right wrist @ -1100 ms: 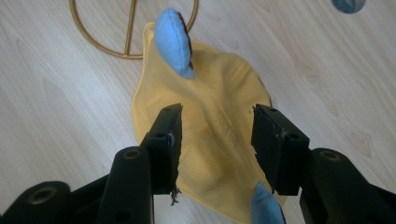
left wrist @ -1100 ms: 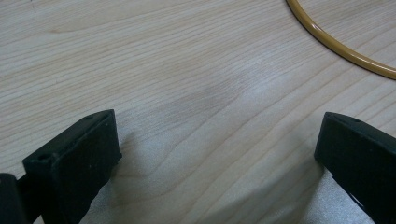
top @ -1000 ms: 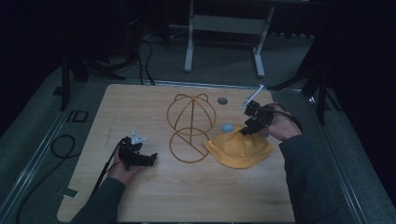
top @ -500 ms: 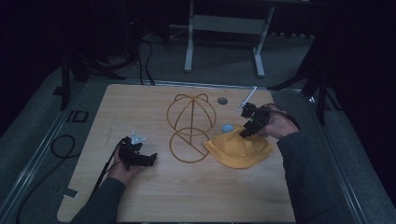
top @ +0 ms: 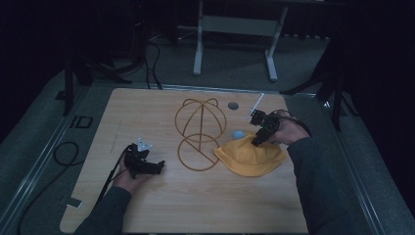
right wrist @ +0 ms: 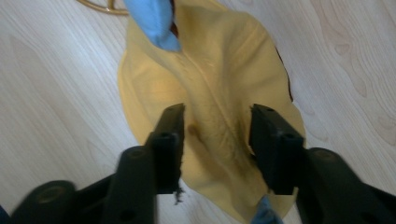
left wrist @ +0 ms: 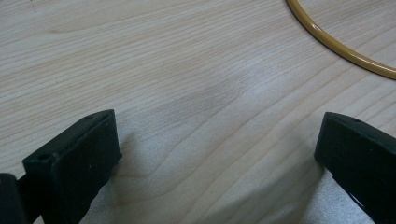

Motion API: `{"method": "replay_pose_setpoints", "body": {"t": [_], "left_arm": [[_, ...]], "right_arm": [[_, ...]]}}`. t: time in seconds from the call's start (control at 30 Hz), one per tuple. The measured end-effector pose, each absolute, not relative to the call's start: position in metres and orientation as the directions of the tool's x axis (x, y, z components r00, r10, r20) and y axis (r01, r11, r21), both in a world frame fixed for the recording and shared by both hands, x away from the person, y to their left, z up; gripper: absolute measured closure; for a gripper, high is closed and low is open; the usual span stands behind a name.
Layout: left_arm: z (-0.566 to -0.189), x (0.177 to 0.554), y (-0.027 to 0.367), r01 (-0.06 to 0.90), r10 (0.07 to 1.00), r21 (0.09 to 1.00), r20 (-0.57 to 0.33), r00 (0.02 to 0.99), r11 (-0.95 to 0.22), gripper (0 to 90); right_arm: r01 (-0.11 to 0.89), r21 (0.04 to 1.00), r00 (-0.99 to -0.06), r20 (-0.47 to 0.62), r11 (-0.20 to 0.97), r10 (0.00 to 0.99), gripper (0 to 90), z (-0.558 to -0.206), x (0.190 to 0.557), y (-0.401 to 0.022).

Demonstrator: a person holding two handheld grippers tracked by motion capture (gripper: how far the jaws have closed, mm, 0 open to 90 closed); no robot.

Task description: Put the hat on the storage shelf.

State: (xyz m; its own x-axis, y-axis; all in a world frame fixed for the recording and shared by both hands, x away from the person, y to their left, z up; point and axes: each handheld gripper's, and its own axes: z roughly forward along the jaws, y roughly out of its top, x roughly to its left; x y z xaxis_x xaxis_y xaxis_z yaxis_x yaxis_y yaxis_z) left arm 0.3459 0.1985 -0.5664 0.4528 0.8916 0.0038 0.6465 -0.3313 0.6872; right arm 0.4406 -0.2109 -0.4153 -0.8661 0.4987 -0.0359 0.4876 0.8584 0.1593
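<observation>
Overhead, the right gripper (top: pixel 258 138) is seen held in the person's right hand (top: pixel 286 133) at the table's right side, its tip angled down onto a yellow cloth hat (top: pixel 250 157). From the right gripper view, its two black jaws are parted to a moderate gap and pressed against the hat's (right wrist: pixel 219 116) fabric, a raised fold of cloth lying between them; the fold is straddled, not pinched flat. A light blue patch (right wrist: pixel 154 21) is noted at the hat's far edge in that view, and in the high view a light blue bit (top: pixel 238 134) is seen just beside the hat's rim, toward the wire stand.

The left gripper (top: pixel 155 168) is held low in the person's left hand (top: pixel 128 177) at the table's left front, pointing toward the table's middle. From the left gripper view its jaws are spread wide, with nothing but bare wood grain between them. A curved stretch of yellow wire (left wrist: pixel 341 44) is crossed by the upper right corner of that view, well clear of the jaws.

The hat lies flat and crumpled on the wooden table (top: pixel 147 112), right of centre. Just beside it, to its left, a yellow wire hat stand (top: pixel 199 129) is set: a domed cage of hoops above a round base ring lying on the wood. The hat's rim is near the base ring; whether they touch cannot be told. A small dark round spot (top: pixel 233 105) is noted on the table behind the stand. A black cable (top: pixel 110 178) is trailed from the left gripper toward the table's front edge.
</observation>
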Motion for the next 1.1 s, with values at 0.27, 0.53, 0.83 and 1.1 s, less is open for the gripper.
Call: {"method": "replay_pose_setpoints", "body": {"t": [0.27, 0.53, 0.83, 1.1], "left_arm": [[-0.566, 0.346, 0.198, 0.647, 0.893, 0.688, 0.001, 0.451, -0.328, 0.1], [-0.566, 0.346, 0.198, 0.647, 0.892, 0.688, 0.003, 0.451, -0.329, 0.1], [-0.566, 0.346, 0.198, 0.647, 0.893, 0.689, 0.002, 0.451, -0.328, 0.1], [-0.566, 0.346, 0.198, 0.647, 0.893, 0.689, 0.002, 0.451, -0.328, 0.1]], "right_arm": [[0.43, 0.135, -0.893, -0.083, 0.893, 0.443, 82.7, -0.415, 0.434, -0.209], [0.392, 0.144, -0.909, -0.091, 0.909, 0.407, 83.2, -0.409, 0.426, -0.212], [0.377, 0.173, -0.914, -0.091, 0.91, 0.396, 83.4, -0.398, 0.42, -0.22], [0.357, 0.215, -0.919, -0.097, 0.909, 0.383, 83.4, -0.385, 0.417, -0.226]]}}
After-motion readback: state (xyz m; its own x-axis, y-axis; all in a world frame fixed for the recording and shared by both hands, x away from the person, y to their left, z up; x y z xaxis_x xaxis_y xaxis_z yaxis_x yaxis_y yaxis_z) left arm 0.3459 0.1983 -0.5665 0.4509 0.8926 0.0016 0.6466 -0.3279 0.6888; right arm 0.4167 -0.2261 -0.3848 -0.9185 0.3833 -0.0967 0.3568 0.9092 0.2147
